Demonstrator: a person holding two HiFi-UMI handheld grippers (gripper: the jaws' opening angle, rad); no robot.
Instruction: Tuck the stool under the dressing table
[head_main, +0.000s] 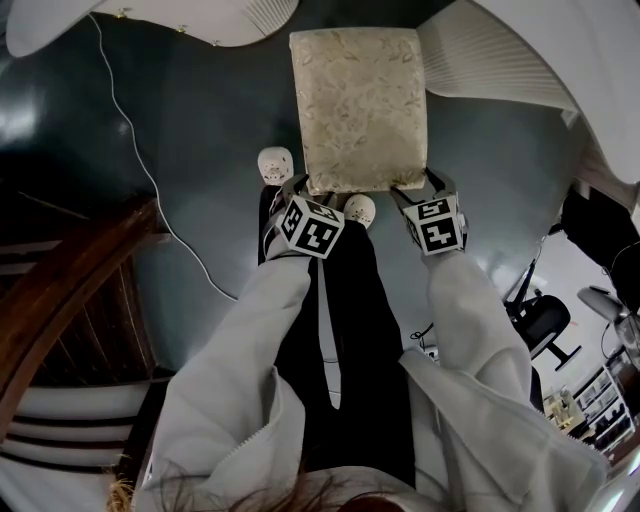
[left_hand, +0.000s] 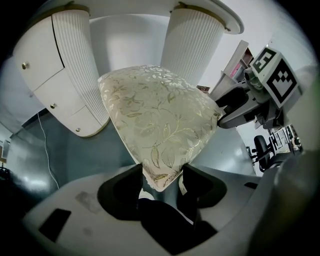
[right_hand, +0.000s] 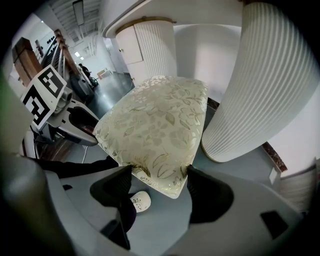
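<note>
Two grippers hold the stool (head_main: 360, 105) by its near corners. At the left, the left gripper (head_main: 300, 190) is clamped on the near-left corner of the floral gold cushion, with a pad pressed to each side of it. At the right, the right gripper (head_main: 422, 190) is clamped the same way on the near-right corner.

The stool stands on the grey floor (head_main: 200, 170), straight ahead of both grippers, and neither hand is nearer than the other. Its seat looks slightly longer along the line running away from the person. That line points into the gap of the dressing table (head_main: 500, 60), between the left pedestal (left_hand: 75, 75) and the right pedestal (left_hand: 192, 50). The far edge appears near the mouth of that gap, so the coming push probably calls for a straight, even shove.

No brand or readable writing shows. The marker cubes (head_main: 312, 225) bear only black-and-white squares.
</note>
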